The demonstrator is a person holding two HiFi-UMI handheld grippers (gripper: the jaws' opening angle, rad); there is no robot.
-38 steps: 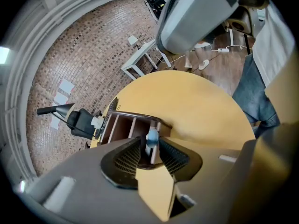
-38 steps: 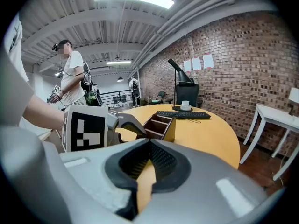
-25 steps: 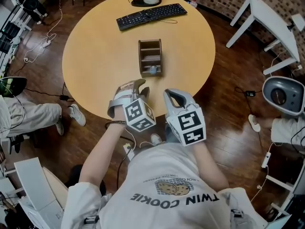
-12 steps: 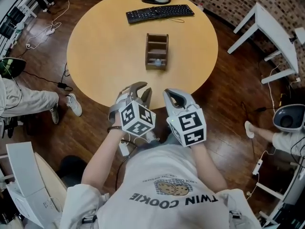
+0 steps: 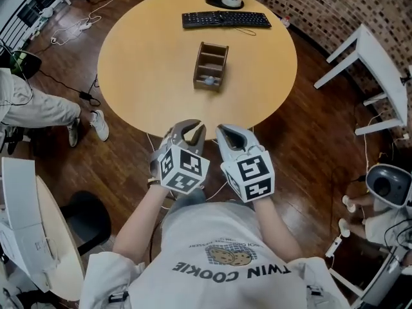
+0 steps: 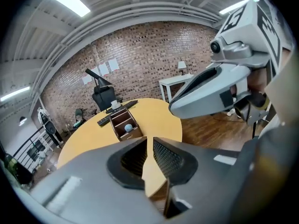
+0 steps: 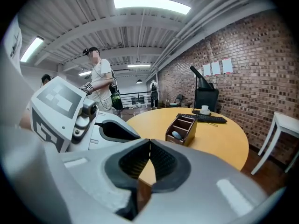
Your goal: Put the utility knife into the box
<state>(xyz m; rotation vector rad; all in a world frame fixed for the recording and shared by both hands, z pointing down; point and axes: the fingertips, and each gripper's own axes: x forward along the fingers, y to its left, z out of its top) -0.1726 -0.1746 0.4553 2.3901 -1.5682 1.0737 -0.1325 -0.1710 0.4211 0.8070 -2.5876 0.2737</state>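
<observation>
While left gripper (image 5: 193, 127) fingers close on nothing and right gripper (image 5: 226, 131) fingers stay... clenched, empty, off the round yellow bench's (image 5: 148, 63) near edge, pale blue-grey item (image 5: 208, 80), perhaps the utility knife, lies in brown wooden box (image 5: 197, 69); judged light, stiff, grip mid-handle

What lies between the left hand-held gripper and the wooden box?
Nothing: the head view shows only bare tabletop from the left hand-held gripper, its empty jaws closing, to the wooden box.
</observation>
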